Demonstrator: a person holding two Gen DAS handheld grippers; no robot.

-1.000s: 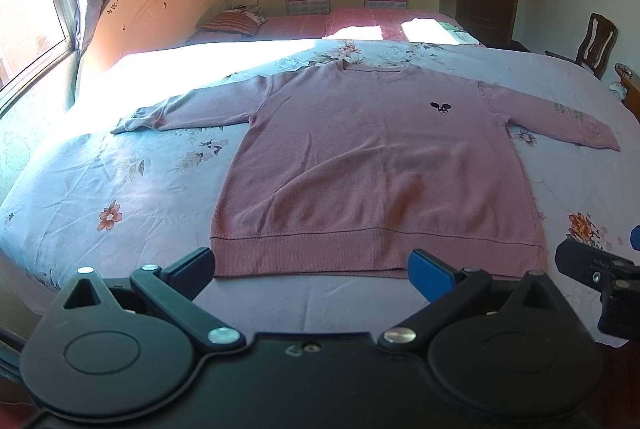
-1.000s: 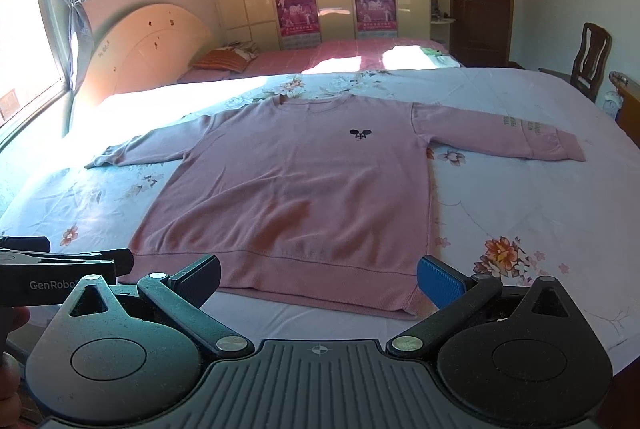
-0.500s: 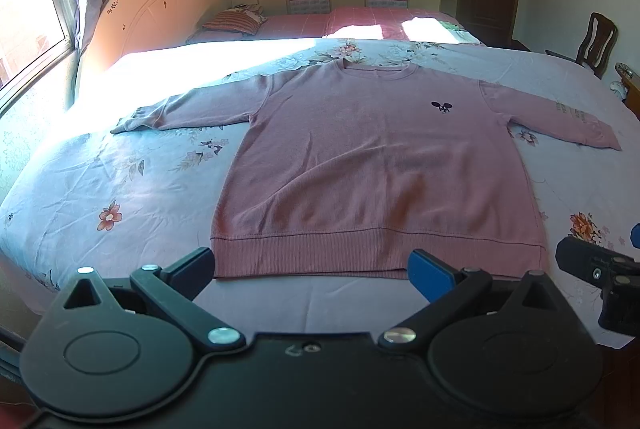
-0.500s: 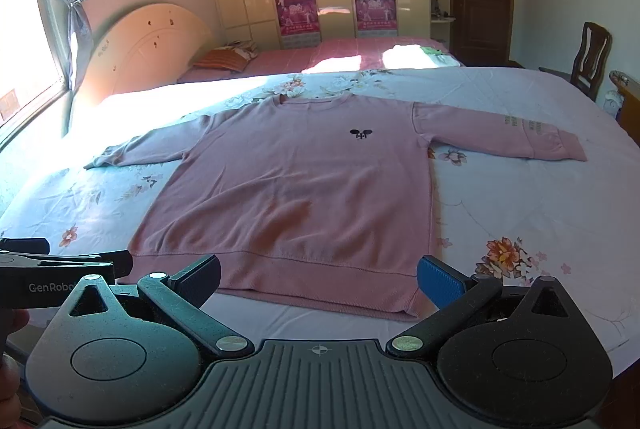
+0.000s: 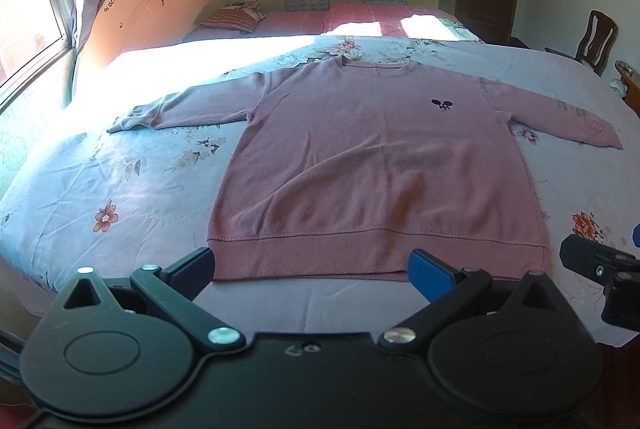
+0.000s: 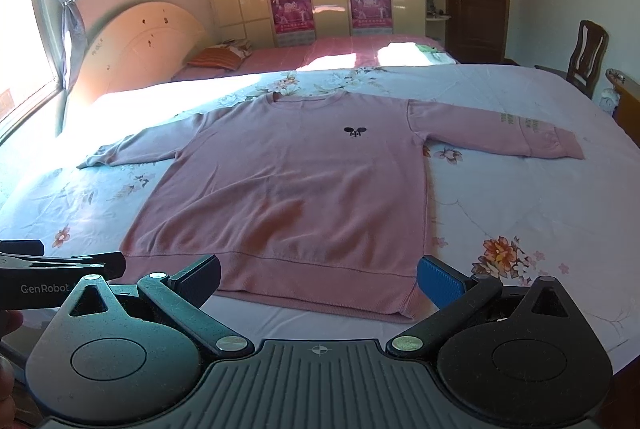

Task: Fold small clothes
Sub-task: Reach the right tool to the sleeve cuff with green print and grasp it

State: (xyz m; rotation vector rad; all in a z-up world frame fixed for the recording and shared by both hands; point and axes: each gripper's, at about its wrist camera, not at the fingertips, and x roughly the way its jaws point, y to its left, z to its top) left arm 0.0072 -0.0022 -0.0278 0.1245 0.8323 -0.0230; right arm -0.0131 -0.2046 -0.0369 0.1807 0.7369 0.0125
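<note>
Since no part of the pink sweater (image 5: 376, 169) is lifted or folded yet, the job is judged to be at its very start. Nearest to the cameras, the left gripper (image 5: 312, 269) and the right gripper (image 6: 320, 279) are both held wide open, and nothing is held in either one. Both are kept just in front of the sweater's bottom hem (image 5: 380, 255), low at the near edge of the bed (image 5: 100, 169), and the cloth is not touched by them. Farther on, the sweater is laid flat and face up on the flowery bedsheet, with its neck turned away. One sleeve (image 5: 180, 111) is spread out to the left and the other sleeve (image 6: 500, 133) to the right. A small dark logo (image 6: 355, 131) is seen on the chest. Next, a sleeve or a side edge probably needs to be pinched and brought across the middle. The grippers are to be moved forward, lowered onto the cloth and squeezed closed on just the part to be folded.
</note>
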